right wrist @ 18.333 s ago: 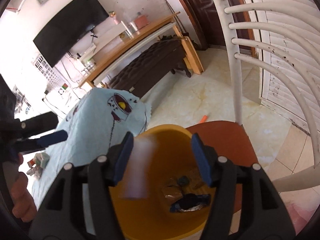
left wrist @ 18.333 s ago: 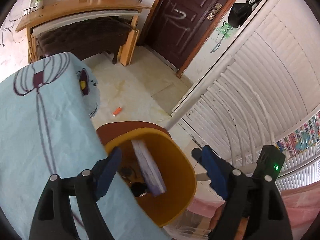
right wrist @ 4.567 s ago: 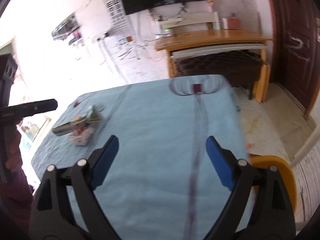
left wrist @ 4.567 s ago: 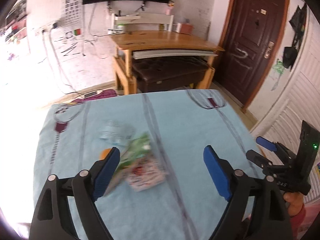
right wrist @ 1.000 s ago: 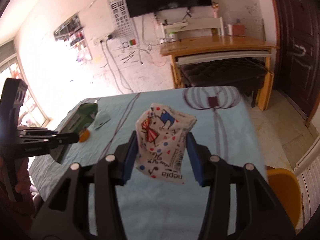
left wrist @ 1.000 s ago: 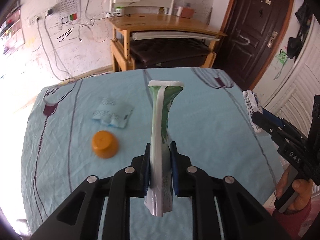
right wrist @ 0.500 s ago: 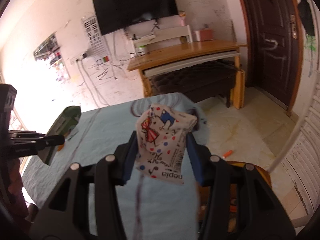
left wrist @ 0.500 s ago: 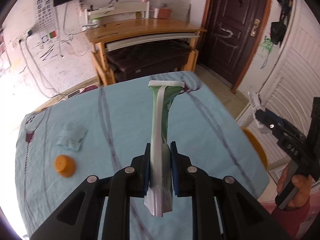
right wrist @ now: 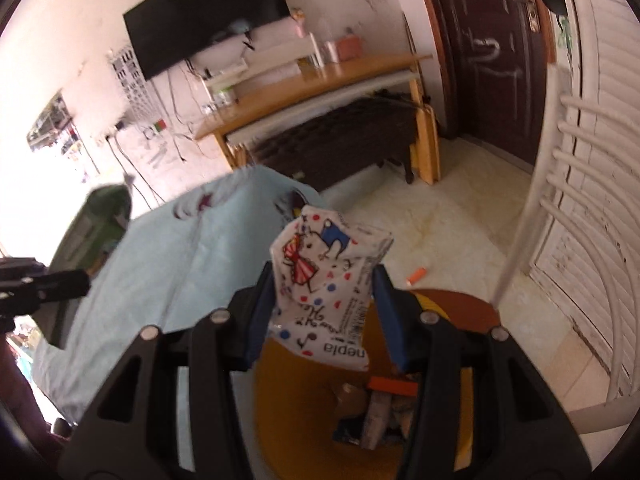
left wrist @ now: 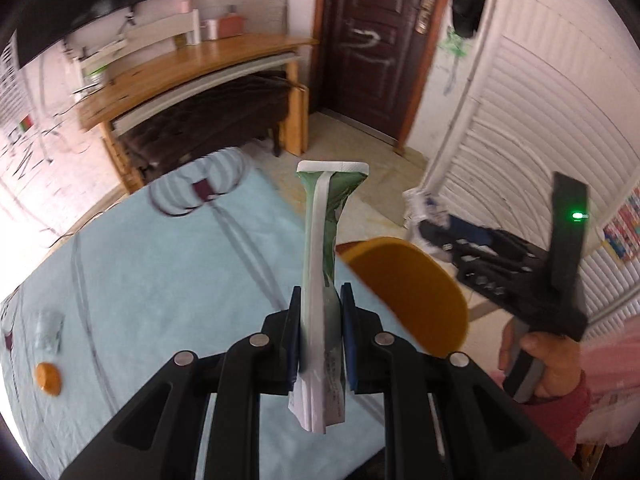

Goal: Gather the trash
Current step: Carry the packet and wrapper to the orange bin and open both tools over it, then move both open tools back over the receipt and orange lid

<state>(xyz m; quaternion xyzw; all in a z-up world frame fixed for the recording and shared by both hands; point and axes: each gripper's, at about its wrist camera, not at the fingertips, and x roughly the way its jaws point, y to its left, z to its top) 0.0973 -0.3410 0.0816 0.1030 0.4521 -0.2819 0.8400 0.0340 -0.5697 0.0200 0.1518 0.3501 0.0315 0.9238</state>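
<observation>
My left gripper (left wrist: 320,320) is shut on a flat green and white wrapper (left wrist: 324,248), held upright over the table's right edge. My right gripper (right wrist: 324,304) is shut on a white tissue pack (right wrist: 328,276) with red and blue prints, held above the yellow bin (right wrist: 288,392). The bin holds several pieces of trash (right wrist: 376,412). In the left wrist view the bin (left wrist: 408,288) sits just right of the table, with my right gripper (left wrist: 424,212) above its far side. In the right wrist view the green wrapper (right wrist: 96,228) shows at the left.
A light blue cloth (left wrist: 160,264) covers the table; an orange cap (left wrist: 48,376) and a clear wrapper (left wrist: 50,328) lie at its left. The bin stands on a brown seat (right wrist: 468,312) of a white chair (right wrist: 560,184). A wooden desk (left wrist: 192,68) and dark door (left wrist: 376,52) lie beyond.
Both grippers have swung right from over the table toward the bin, each still holding its item. The right gripper now hangs over the bin's opening.
</observation>
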